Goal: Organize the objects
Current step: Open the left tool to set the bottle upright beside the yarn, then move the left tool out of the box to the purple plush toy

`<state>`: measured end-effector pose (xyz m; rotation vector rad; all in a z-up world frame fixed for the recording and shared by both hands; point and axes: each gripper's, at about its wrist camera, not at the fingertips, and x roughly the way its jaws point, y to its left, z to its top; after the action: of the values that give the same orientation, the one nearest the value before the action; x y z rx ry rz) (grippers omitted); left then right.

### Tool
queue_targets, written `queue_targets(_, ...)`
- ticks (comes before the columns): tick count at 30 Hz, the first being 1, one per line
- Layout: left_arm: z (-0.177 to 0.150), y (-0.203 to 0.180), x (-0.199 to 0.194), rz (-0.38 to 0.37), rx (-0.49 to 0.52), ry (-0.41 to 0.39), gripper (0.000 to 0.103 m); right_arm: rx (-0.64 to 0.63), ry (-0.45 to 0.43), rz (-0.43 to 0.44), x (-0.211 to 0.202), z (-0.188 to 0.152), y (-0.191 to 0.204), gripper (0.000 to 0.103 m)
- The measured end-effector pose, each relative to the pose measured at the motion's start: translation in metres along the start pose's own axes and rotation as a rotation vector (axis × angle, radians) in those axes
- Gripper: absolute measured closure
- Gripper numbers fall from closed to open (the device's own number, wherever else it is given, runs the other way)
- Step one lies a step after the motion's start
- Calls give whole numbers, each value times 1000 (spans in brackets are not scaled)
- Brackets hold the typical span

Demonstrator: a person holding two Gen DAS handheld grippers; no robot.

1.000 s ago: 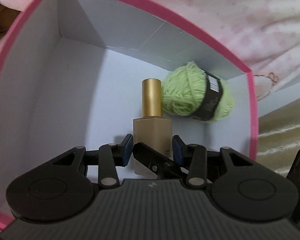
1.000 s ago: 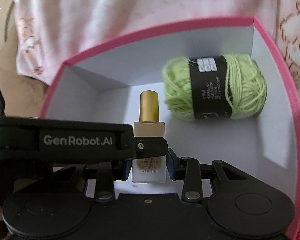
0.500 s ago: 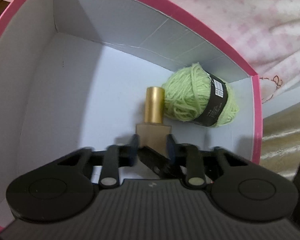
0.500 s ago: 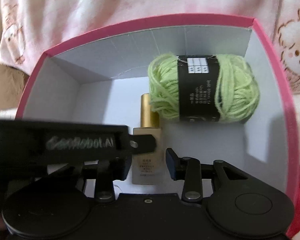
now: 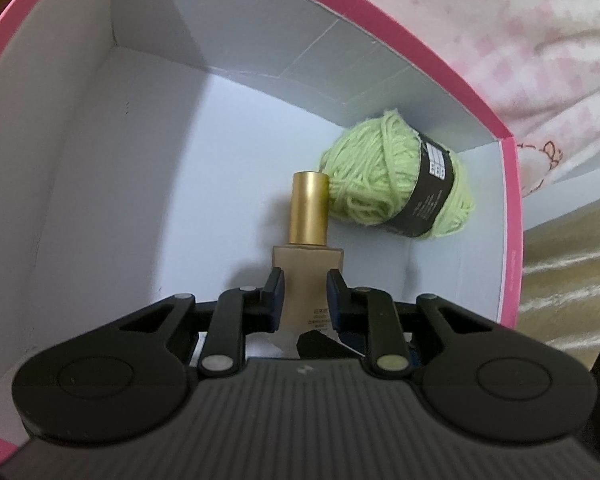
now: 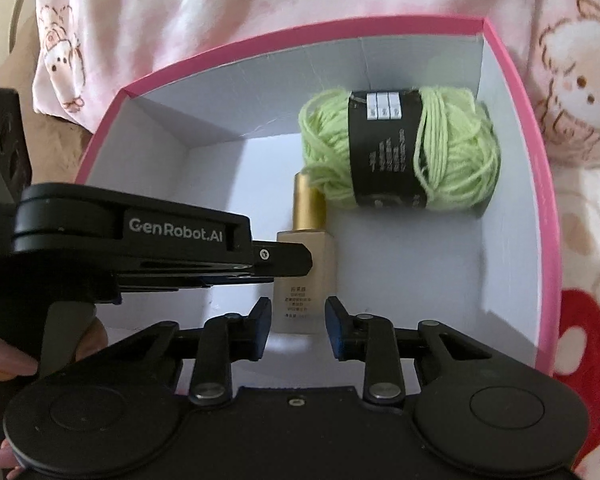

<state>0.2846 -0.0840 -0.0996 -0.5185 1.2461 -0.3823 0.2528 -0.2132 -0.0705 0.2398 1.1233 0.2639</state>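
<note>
A beige bottle with a gold cap (image 5: 307,256) lies inside a pink-rimmed white box (image 5: 80,184), cap toward the far wall. My left gripper (image 5: 303,294) is shut on the bottle's body. A green yarn ball with a black label (image 5: 400,188) lies at the box's far right corner, touching the cap. In the right wrist view the bottle (image 6: 306,280) lies just beyond my right gripper (image 6: 294,320), which is open and not touching it. The left gripper (image 6: 160,240) reaches in from the left. The yarn ball (image 6: 400,156) sits behind.
The box rim (image 6: 540,200) stands high around the contents. Pink cartoon-print fabric (image 6: 260,0) surrounds the box. Shiny beige cloth (image 5: 572,264) lies to the right of the box.
The right gripper has opened and let go of the bottle, then drawn back. The left gripper has carried the bottle down and deeper into the box, toward the yarn.
</note>
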Motion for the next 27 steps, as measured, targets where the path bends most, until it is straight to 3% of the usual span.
queue_targets(3,-8,-10,-7,20,60,-26,82,14,-11,1,-2,4,-11,69)
queue_targets(7,-16,-25,-38,69,145,-76,74,-122,-98,-124,-31,-7,7,67)
queue_targets(15,-18,-40,-132,114,267,-100,59,-239,-234,-63,-121,-42,42,53)
queue_targets(20,-50,-29,-197,144,311,-119,52,-268,-230,8,-158,-71,54,48)
queue_targets(24,-78,-25,-216,142,324,-129,49,-276,-203,56,-172,-91,64,47)
queue_targets(27,-101,-22,-229,124,337,-131,48,-350,-210,77,-178,-108,77,43)
